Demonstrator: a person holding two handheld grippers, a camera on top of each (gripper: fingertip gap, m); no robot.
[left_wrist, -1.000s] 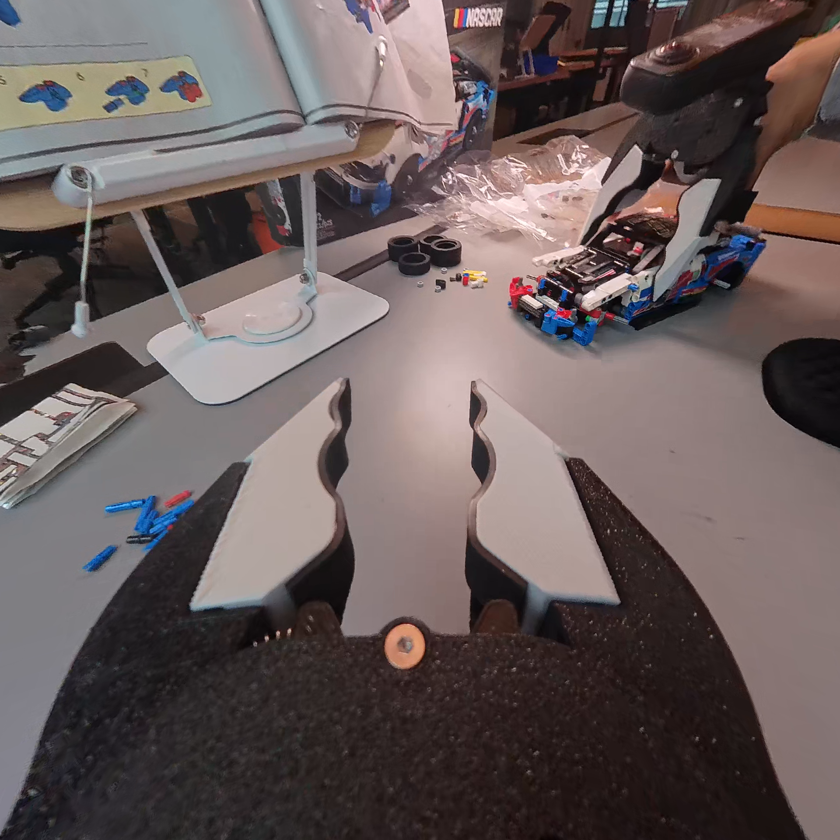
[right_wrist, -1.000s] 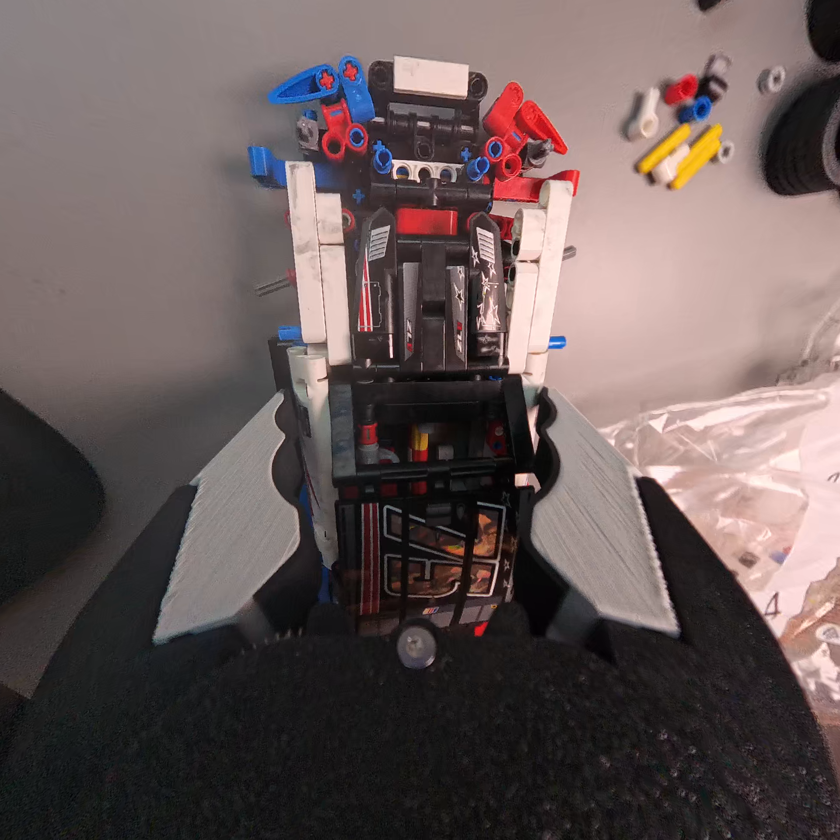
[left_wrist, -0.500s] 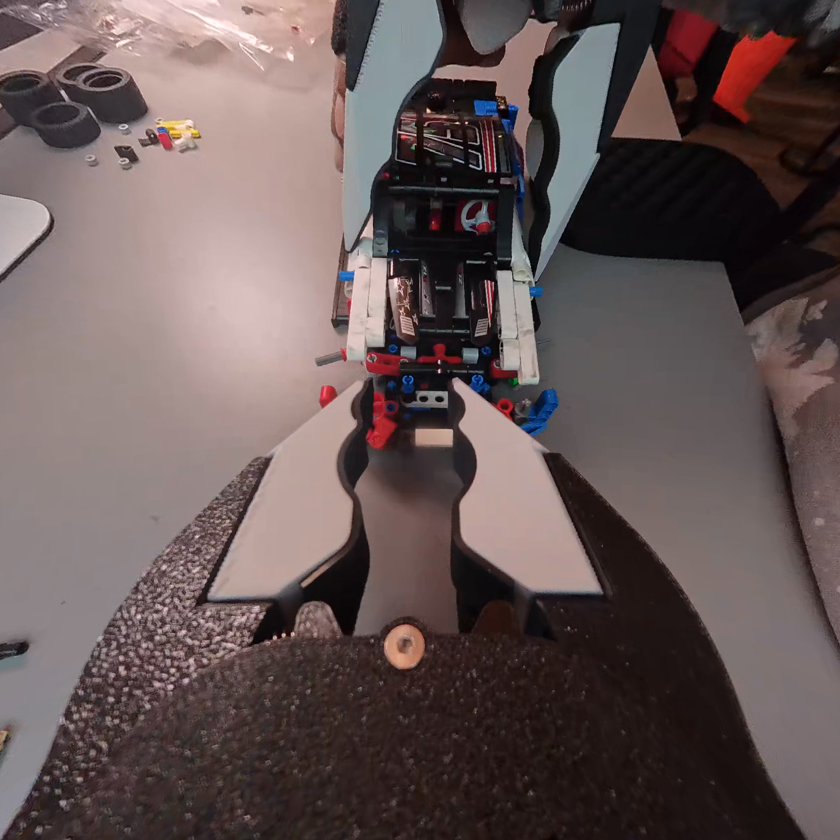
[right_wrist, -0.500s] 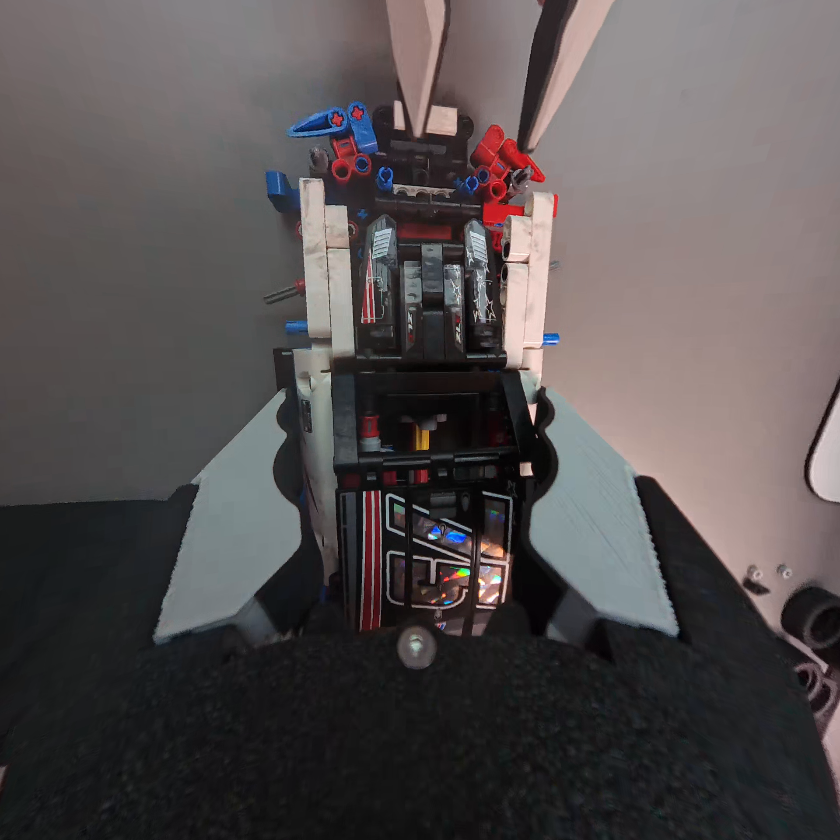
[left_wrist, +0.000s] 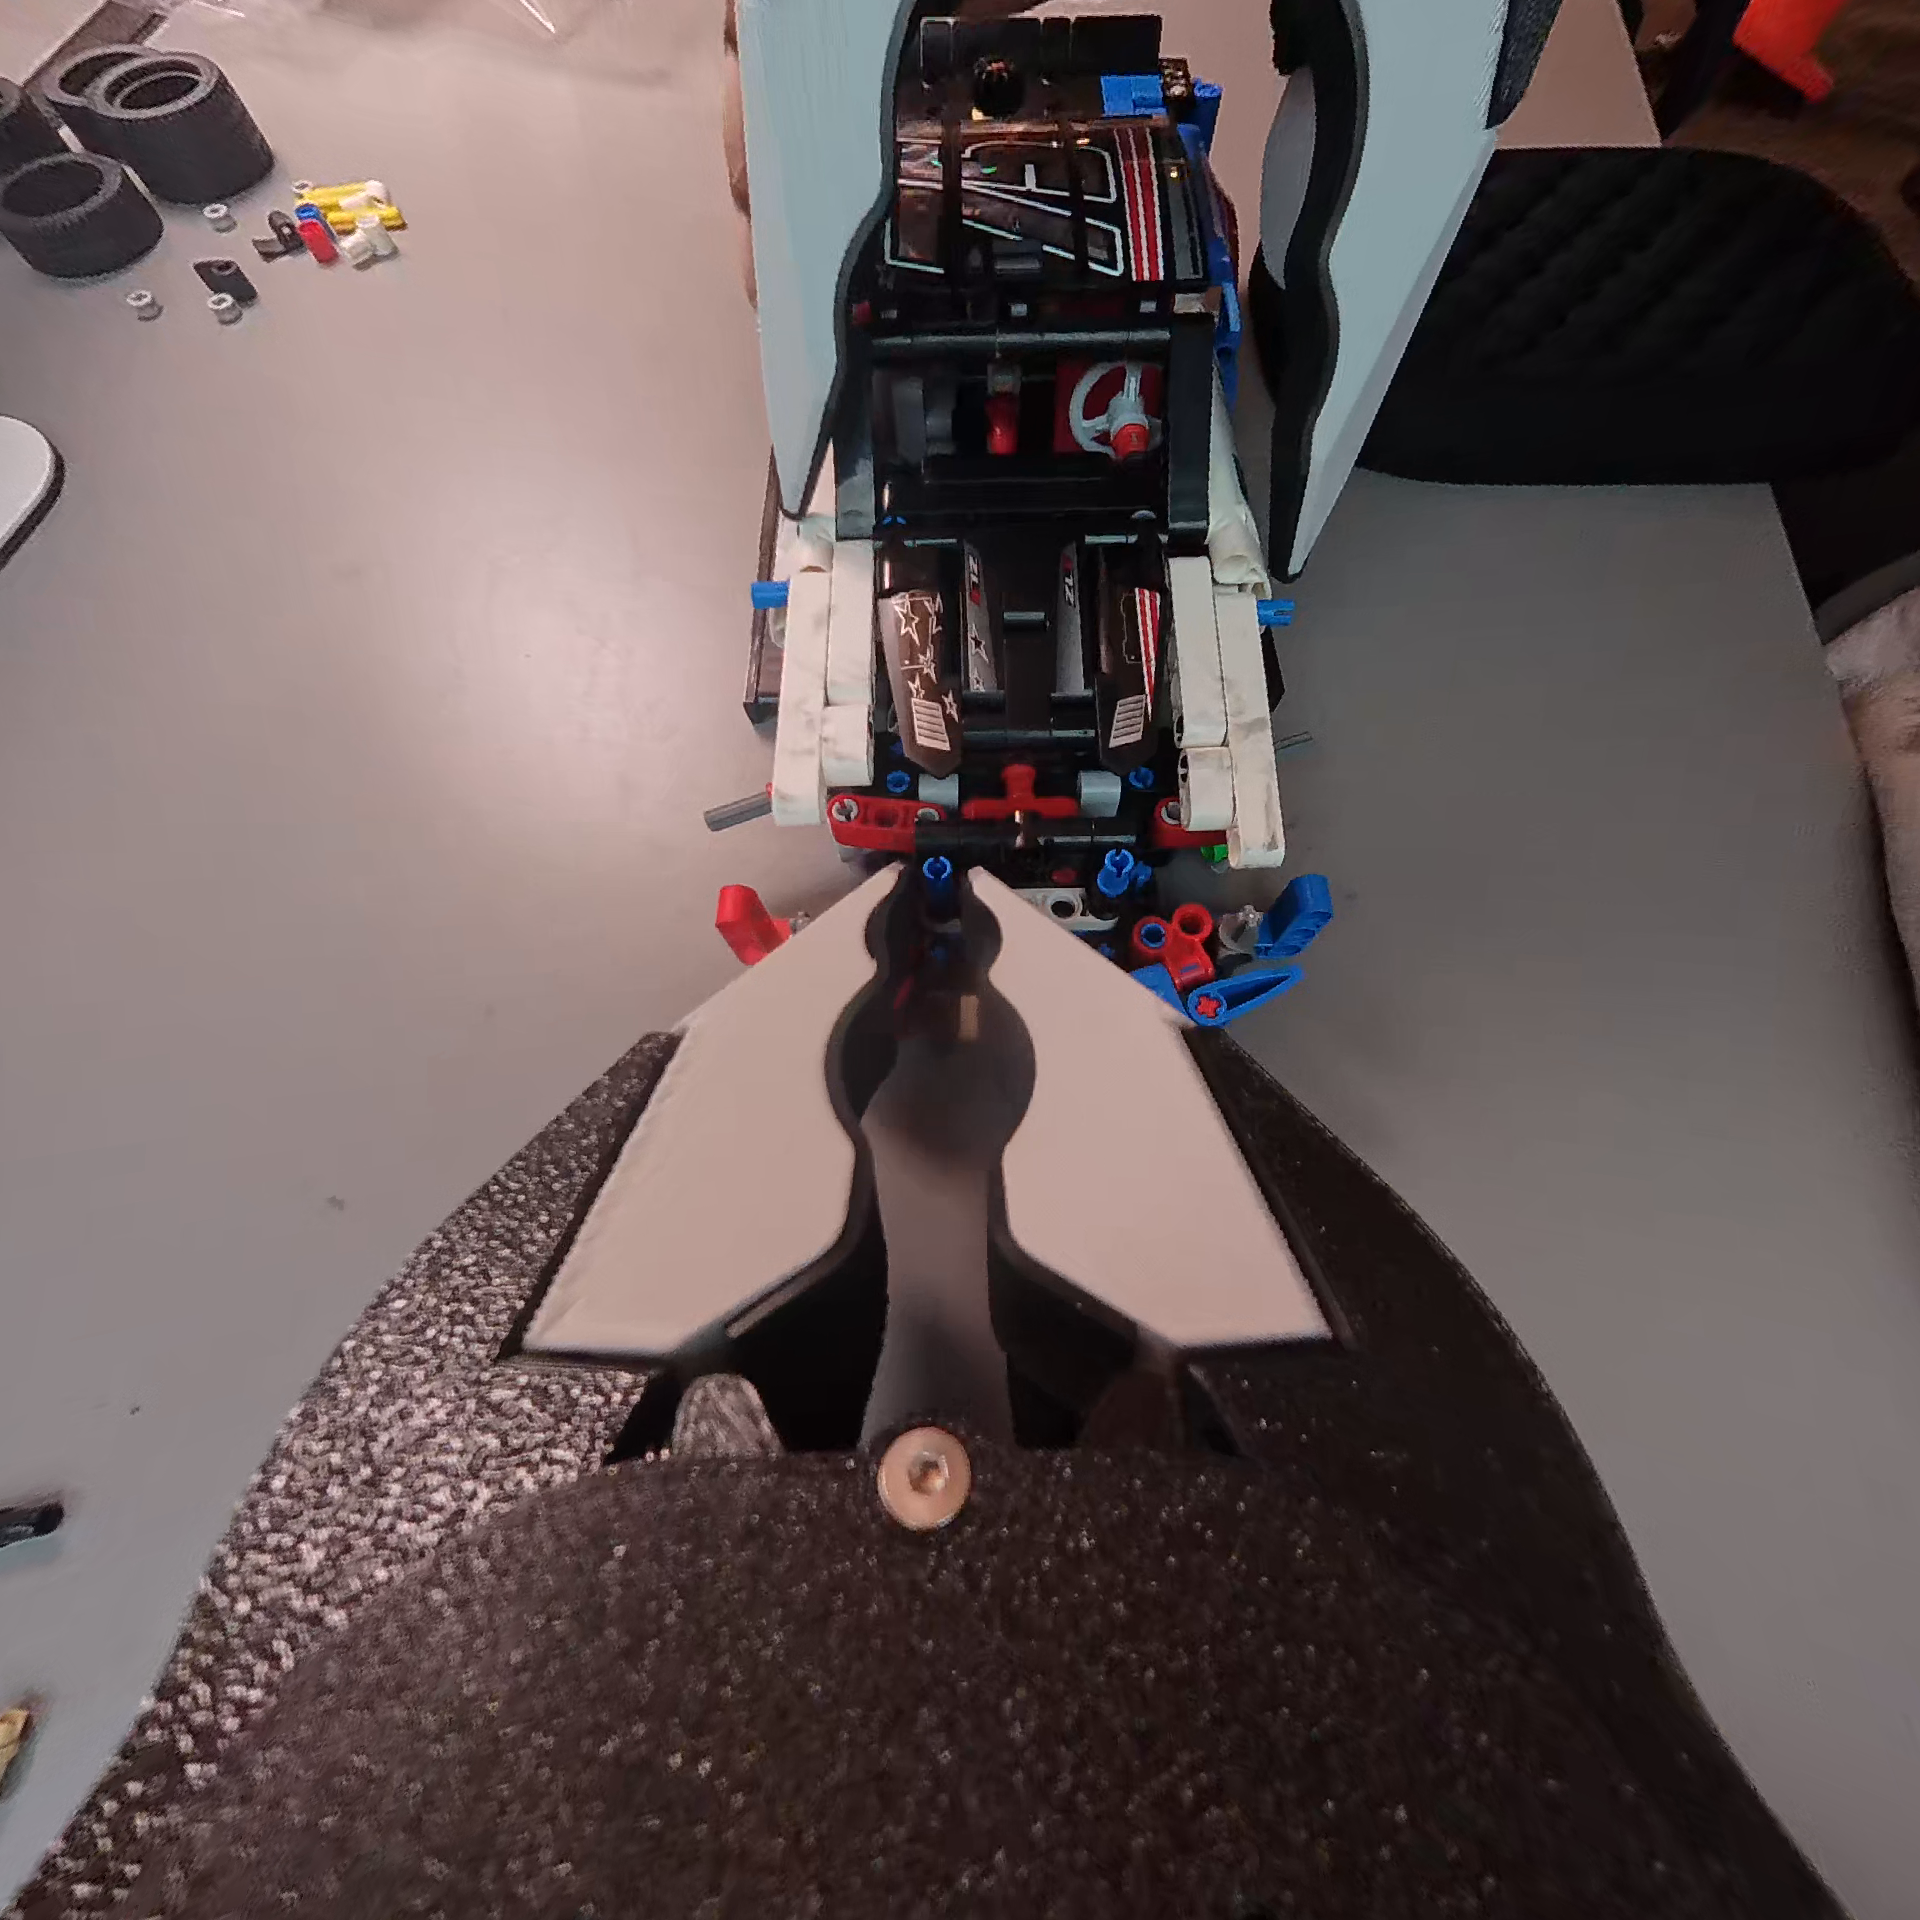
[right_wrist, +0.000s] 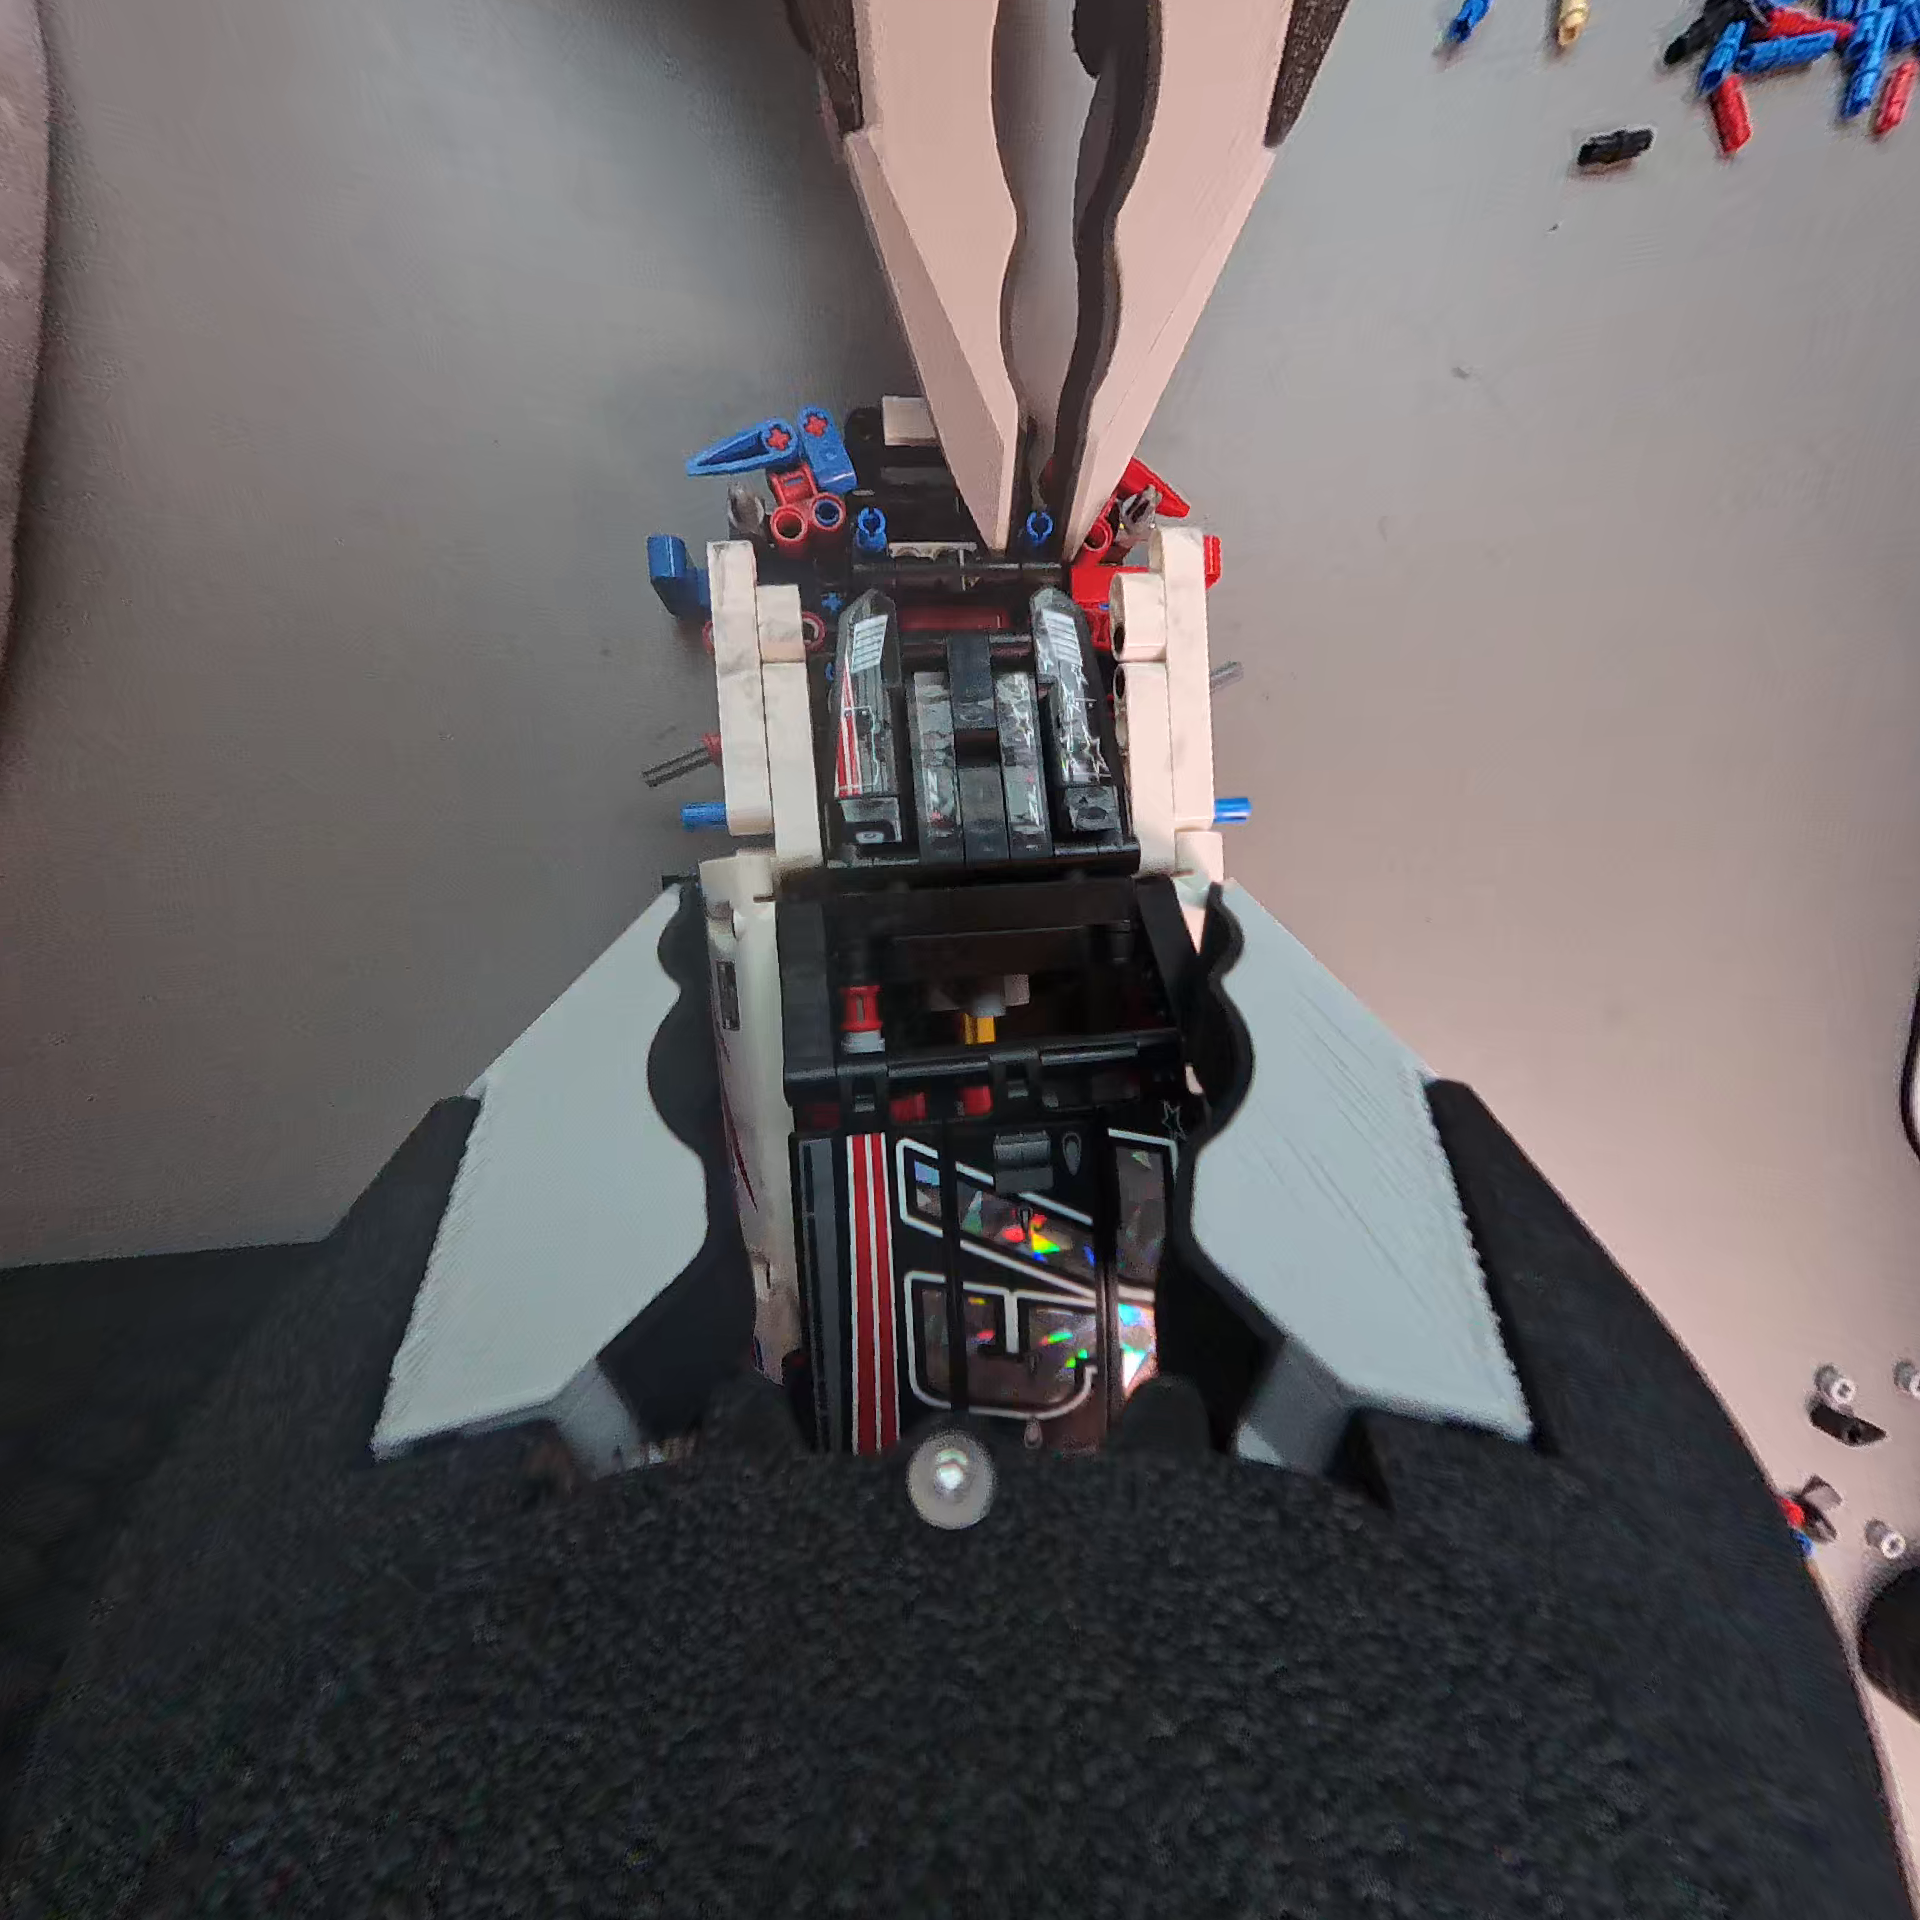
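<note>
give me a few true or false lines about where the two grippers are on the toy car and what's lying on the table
1. The right gripper clamps the brick-built race car by its sides around the cabin. True.
2. The left gripper is wide open, far from the car. False: its fingertips are nearly together at the car's front end.
3. The car has all four tyres fitted. False: bare axle pins stick out, and loose black tyres lie on the grey table.
4. Small yellow, red and white loose pieces lie beside those tyres. True.
5. A pile of blue and red pins lies on the table. True.
</note>
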